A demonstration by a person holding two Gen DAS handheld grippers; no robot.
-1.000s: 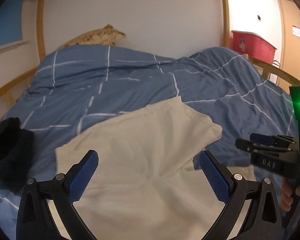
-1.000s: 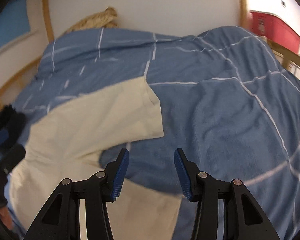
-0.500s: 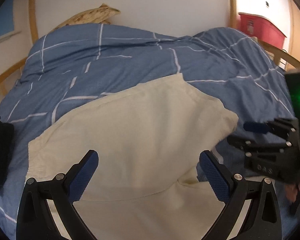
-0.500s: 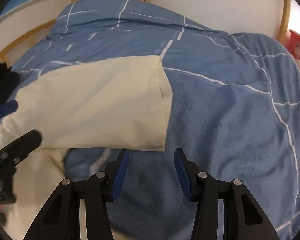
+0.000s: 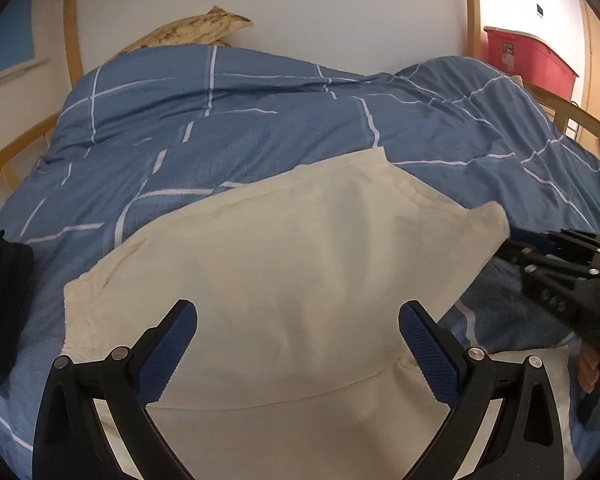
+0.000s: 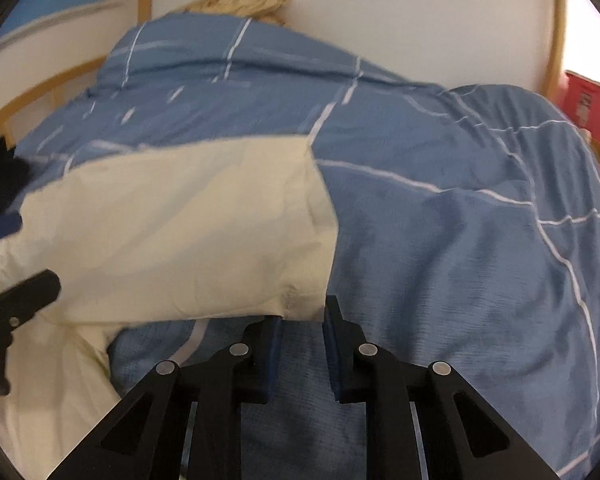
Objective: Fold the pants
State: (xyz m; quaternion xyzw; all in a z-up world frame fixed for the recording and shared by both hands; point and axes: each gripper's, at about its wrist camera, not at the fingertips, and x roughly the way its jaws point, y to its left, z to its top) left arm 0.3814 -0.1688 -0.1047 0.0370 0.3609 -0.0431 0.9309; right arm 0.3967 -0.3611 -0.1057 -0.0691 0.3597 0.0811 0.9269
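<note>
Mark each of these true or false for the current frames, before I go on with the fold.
1. The pants are cream. True.
2. They lie on a red duvet. False: the duvet is blue with white lines.
3. The left claw stands wide open over the pants. True.
4. The right claw is at the leg's hem corner; its jaws have just been closing, with the corner at their tips. True.
5. A black item lies on top of the pants. False: it lies beside them on the duvet.
6. The bin is green. False: it is red.
</note>
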